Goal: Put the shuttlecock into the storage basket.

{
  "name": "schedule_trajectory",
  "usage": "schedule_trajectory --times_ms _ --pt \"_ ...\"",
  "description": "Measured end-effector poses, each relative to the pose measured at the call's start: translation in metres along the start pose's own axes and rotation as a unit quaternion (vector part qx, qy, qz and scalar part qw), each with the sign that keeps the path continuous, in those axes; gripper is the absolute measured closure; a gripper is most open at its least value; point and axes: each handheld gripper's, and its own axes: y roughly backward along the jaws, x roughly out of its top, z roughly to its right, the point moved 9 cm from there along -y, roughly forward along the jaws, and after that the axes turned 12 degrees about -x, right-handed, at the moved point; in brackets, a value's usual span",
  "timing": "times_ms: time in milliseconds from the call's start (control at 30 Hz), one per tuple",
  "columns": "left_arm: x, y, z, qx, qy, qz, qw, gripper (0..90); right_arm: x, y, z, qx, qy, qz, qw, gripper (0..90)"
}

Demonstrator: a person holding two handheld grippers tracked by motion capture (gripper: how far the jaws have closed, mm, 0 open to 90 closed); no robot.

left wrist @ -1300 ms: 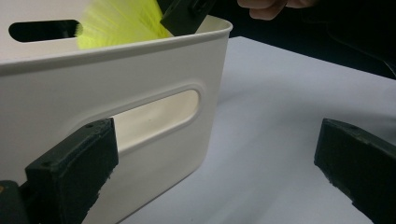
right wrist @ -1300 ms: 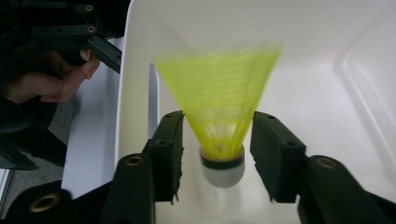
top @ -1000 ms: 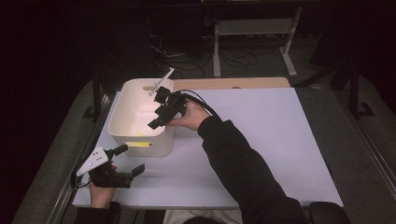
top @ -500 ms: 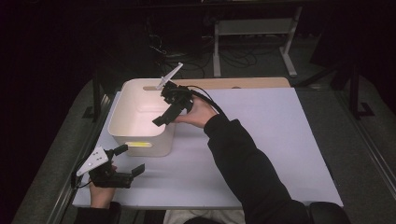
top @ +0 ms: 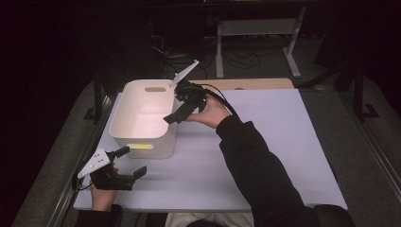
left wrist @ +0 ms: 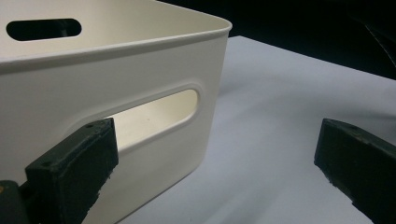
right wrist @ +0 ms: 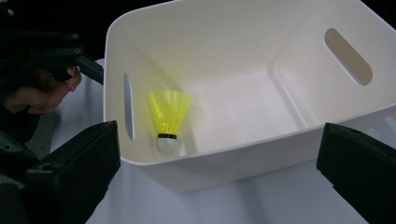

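Item: yellow shuttlecock (right wrist: 169,119), lying inside white bin (top: 124,124) by near handle wall, 9 o'clock of bin floor in right gripper view
Right gripper (top: 182,105): jaws just opened wide, empty, at bin's 3 o'clock rim
Left gripper (top: 126,163): jaws wide, empty, 6 o'clock of bin
Handling: withdraw right gripper high, avoid clipping rim

In the high view the shuttlecock (right wrist: 169,119) is hidden behind the near wall of the bin (top: 142,142); only a yellow glow shows through the handle slot there. In the right tool view the bin's far right corner is cut off by the picture's edge, and the bin's near rim covers the bottom of the shuttlecock's cork. In the left tool view the bin runs off the left edge and its inside is hidden, apart from a strip seen through the slot. The far end of the surface (top: 283,142) fades into darkness, where the stand and cables are too dim to tell.
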Motion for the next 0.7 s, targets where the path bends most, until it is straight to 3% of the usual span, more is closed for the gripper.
schedule_trajectory --times_ms 700 --pt "0.0 0.0 0.0 0.001 0.0 0.0 1.0 0.0 -0.026 0.024 0.023 -0.015 -0.027 0.016 0.9994 0.0"
